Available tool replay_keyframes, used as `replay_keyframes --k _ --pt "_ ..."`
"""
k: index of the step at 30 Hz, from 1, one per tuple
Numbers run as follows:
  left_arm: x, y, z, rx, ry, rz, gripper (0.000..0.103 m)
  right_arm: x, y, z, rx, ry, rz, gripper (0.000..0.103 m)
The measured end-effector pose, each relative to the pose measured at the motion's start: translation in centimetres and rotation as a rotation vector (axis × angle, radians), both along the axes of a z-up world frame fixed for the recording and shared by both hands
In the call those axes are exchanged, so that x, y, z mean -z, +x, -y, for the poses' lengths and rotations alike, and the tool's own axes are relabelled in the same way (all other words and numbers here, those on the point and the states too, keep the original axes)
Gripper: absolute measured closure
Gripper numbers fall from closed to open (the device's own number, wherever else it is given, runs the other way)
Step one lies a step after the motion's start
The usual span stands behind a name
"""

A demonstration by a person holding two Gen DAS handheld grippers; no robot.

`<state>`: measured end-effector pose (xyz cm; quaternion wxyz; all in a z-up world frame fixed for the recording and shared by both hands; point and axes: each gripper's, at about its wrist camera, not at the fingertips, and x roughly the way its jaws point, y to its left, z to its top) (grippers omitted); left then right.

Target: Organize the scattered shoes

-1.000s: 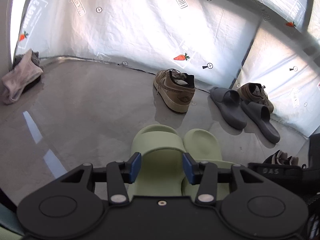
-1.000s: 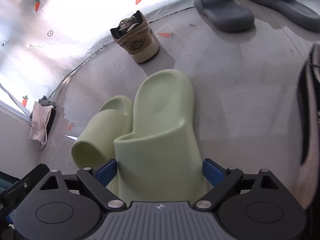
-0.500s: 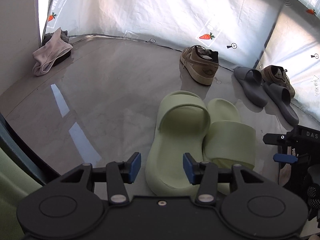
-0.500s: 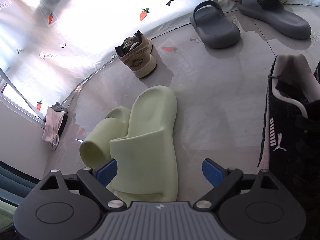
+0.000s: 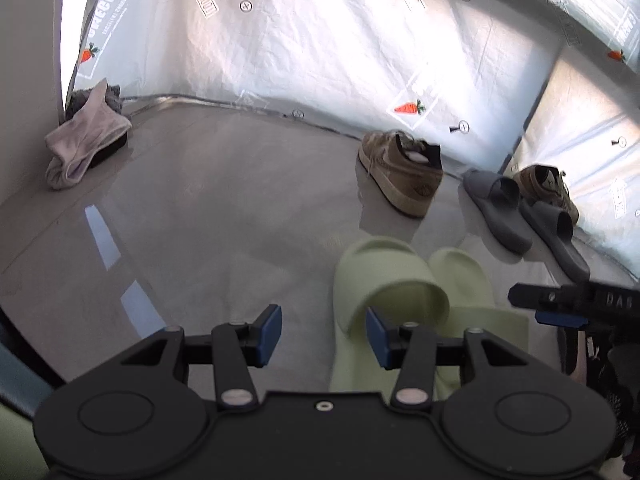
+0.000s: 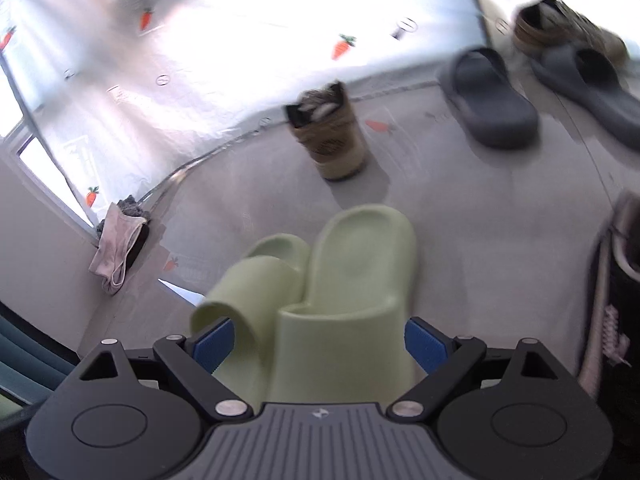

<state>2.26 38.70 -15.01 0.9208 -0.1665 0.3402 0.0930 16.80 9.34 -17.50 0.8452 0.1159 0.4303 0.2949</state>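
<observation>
My left gripper (image 5: 323, 335) has its fingers (image 5: 269, 334) apart with nothing between them, just bare floor (image 5: 208, 216) under the gap; the right blue pad sits just beside the near edge of the left green slide (image 5: 384, 280), whether touching I cannot tell. My right gripper (image 6: 319, 345) has its fingers (image 6: 425, 350) spread wide, open around the heel end of the right green slide (image 6: 360, 264), pads clear of its sides, not gripping. The two green slides lie side by side on the floor, touching along their inner edges, toes pointing away from me; in the right wrist view the left one (image 6: 256, 280) partly overlaps behind the left pad. Past them, a tan sneaker (image 5: 402, 172) stands alone near the wall sheet, heel toward me in the right view (image 6: 330, 136). Further right, two grey slides (image 5: 498, 206) lie near each other, second one (image 5: 556, 236) just beside, with another tan sneaker (image 5: 546, 186) behind them against the sheet. A black sneaker (image 6: 616, 300) with white lettering sits at the right edge, blurred. My other gripper's tip (image 5: 560, 304) shows at the right of the left view. A crumpled pale cloth (image 5: 84, 140) lies at the far left corner. White wall sheet (image 5: 320, 40) with carrot prints and arrows behind everything.
</observation>
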Motion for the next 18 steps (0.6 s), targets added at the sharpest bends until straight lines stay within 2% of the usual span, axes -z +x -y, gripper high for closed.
replay_keyframes --k 2,4,5,10,13,16,18 --pt "-0.2 0.7 -1.8 0.010 -0.009 0.021 0.055 -0.4 -0.6 -2.5 -0.052 -0.055 0.072 0.013" --pt "-0.2 1.4 -3.3 0.029 -0.017 0.032 0.054 -0.7 -1.1 -5.2 -0.101 -0.130 0.132 0.022" --pt "-0.1 1.7 -4.1 0.039 -0.021 0.036 0.054 -0.5 -1.2 -6.4 -0.118 -0.162 0.134 0.025" --pt "0.6 3.1 -7.7 0.076 -0.032 0.040 0.054 1.2 -1.1 -11.0 -0.165 -0.266 0.109 0.044" --pt "1.1 3.6 -9.8 0.072 -0.048 0.047 0.054 2.6 -0.8 -13.0 -0.104 -0.369 0.103 0.051" --pt "1.5 3.8 -11.4 0.056 -0.068 0.043 0.054 2.7 -0.6 -13.8 -0.037 -0.357 0.041 0.052" --pt "1.7 4.0 -12.4 0.048 -0.079 0.043 0.054 2.7 -0.8 -14.2 -0.037 -0.327 -0.016 0.052"
